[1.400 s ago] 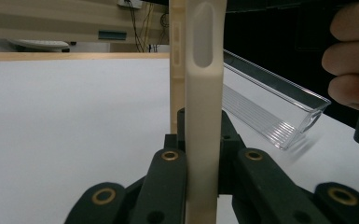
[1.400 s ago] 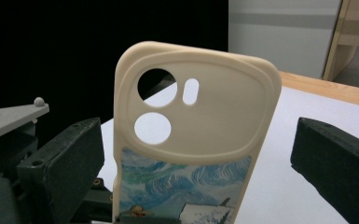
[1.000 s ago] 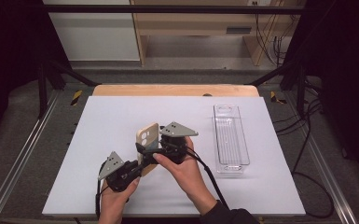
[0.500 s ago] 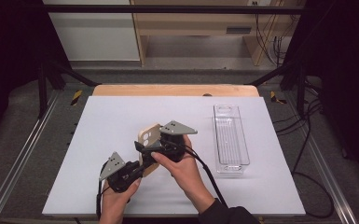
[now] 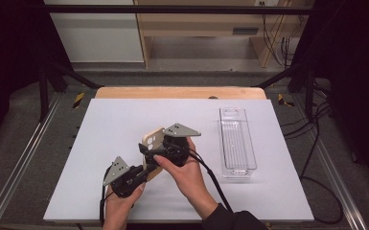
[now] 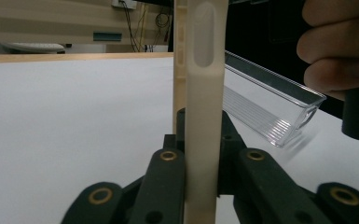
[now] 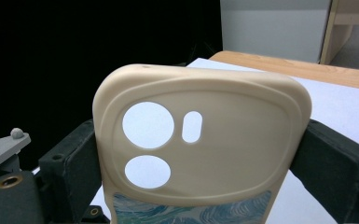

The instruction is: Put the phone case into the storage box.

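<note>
A beige phone case [image 5: 152,140], smooth and round-cornered with three lens cutouts, stands lifted above the bench [image 5: 115,120], near its middle. My left gripper [image 5: 141,175] has its fingers clamped on the case's lower edge; my right gripper [image 5: 149,152] has its fingers closed across the case's two sides. A clear ribbed plastic tray [image 5: 237,141] lies well apart on my right. Open white surface surrounds the case toward the far and left edges.
</note>
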Motion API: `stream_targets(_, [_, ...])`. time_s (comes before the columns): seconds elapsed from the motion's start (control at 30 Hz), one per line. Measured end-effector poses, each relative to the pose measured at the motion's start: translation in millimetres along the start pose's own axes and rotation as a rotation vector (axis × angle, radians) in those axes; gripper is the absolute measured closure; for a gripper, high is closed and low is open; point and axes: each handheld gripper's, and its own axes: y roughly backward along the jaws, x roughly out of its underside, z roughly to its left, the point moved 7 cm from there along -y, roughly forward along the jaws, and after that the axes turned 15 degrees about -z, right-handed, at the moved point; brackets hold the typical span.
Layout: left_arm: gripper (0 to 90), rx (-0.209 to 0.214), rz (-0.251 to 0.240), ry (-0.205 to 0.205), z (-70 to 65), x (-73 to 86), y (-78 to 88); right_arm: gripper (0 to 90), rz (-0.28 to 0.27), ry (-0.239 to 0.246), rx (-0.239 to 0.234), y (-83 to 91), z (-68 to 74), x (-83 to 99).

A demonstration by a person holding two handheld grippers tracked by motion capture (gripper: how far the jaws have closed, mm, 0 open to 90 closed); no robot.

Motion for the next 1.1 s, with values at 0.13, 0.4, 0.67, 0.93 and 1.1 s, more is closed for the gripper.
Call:
stream_targets(0.13, [56.8, -0.034, -0.017, -0.042, 2.7, -0.6, -2.3, 10.5, 0.001, 0.007, 0.021, -1.0, -4.3, -5.8])
stream_targets(0.4, [28.1, -0.076, -0.055, -0.060, 9.4, -7.4, -1.4, 10.6, -0.008, 0.014, 0.089, 4.2, -30.2, -29.0])
stream_targets(0.67, [14.7, -0.146, -0.040, -0.125, 30.1, -14.3, 8.6, 10.7, -0.034, 0.049, 0.160, 16.7, -56.6, -58.3])
stream_targets(0.93, [6.8, -0.196, -0.036, -0.152, 52.1, -17.0, 29.1, 10.7, -0.048, 0.061, 0.234, 28.2, -91.3, -76.5])
stream_targets(1.1, [4.5, -0.201, -0.033, -0.192, 58.0, -19.4, 42.2, 10.8, -0.051, 0.072, 0.263, 32.4, -105.9, -82.4])
